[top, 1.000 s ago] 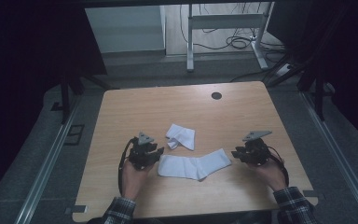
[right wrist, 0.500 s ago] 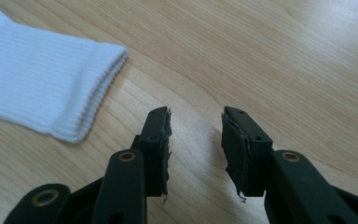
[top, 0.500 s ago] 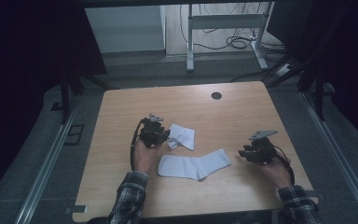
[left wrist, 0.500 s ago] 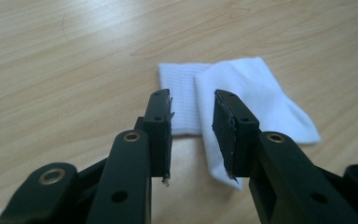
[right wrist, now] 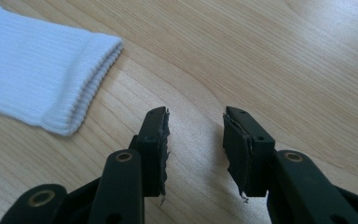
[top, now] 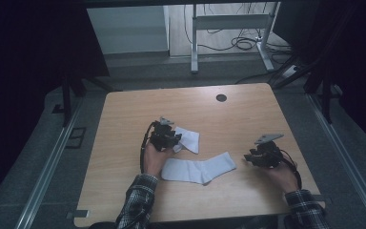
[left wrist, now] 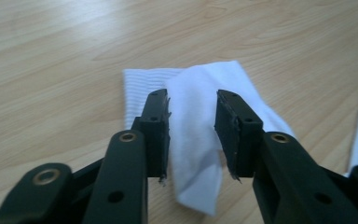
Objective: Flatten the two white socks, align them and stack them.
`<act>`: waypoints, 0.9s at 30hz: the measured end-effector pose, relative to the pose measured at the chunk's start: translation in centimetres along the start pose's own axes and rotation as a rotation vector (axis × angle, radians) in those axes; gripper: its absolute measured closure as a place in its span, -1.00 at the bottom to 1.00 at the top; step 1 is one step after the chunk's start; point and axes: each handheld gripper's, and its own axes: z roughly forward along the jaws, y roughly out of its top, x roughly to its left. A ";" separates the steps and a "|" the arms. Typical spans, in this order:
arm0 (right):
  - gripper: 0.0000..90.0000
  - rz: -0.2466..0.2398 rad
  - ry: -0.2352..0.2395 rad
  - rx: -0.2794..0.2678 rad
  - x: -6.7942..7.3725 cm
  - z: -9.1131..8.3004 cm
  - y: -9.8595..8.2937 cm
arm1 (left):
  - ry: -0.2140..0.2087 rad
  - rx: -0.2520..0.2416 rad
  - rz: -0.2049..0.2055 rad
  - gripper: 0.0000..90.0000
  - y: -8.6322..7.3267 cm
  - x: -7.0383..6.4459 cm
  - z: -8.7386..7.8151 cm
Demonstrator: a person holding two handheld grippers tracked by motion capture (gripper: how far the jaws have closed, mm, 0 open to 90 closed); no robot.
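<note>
**Two white socks on a wooden tabletop, both tools released**

In the high view, the tabletop [top: 124, 119] fills the middle of the frame, with a small dark round hole [top: 221, 98] near its upper right. A folded white sock [top: 189, 140] lies at the centre, and a longer white sock [top: 198, 169] lies flat just below it, stretching toward the right.

The left tool [top: 170, 140] sits at the left edge of the folded sock. In the left gripper view its jaws stand apart, one on either side of a raised fold of the folded sock [left wrist: 200, 140], not clamped on it; the other sock's edge shows at the far right of that frame.

The right tool [top: 250, 158] rests at the centre right of the high view, just beside the longer sock's ribbed cuff. In the right gripper view its jaws are spread over bare wood, with the cuff [right wrist: 46, 79] at the upper left, apart from them.

A person's plaid sleeves [top: 136, 200] enter from the bottom edge.
</note>
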 end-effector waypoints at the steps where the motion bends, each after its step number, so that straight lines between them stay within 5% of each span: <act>1: 0.30 -0.008 -0.001 0.004 0.1 0.1 0.0 | -0.013 0.009 0.001 0.38 0.0 -0.2 0.3; 6: 0.30 -0.011 -0.001 0.005 0.0 0.1 0.0 | -0.013 0.061 0.021 0.38 -0.4 -0.9 1.4; 10: 0.30 -0.012 -0.001 0.005 0.1 0.0 0.0 | -0.008 0.087 0.018 0.77 -0.5 -1.0 1.9; 16: 0.30 -0.015 0.000 0.007 0.1 0.1 0.0 | -0.045 0.018 0.035 0.90 1.7 -2.4 0.6; 22: 0.31 -0.010 0.002 0.007 0.1 0.0 0.0 | -0.077 -0.099 0.107 0.91 6.9 -5.8 -2.3; 27: 0.31 -0.010 0.003 0.002 0.0 0.0 -0.1 | -0.073 -0.164 0.156 0.91 9.5 -7.6 -4.8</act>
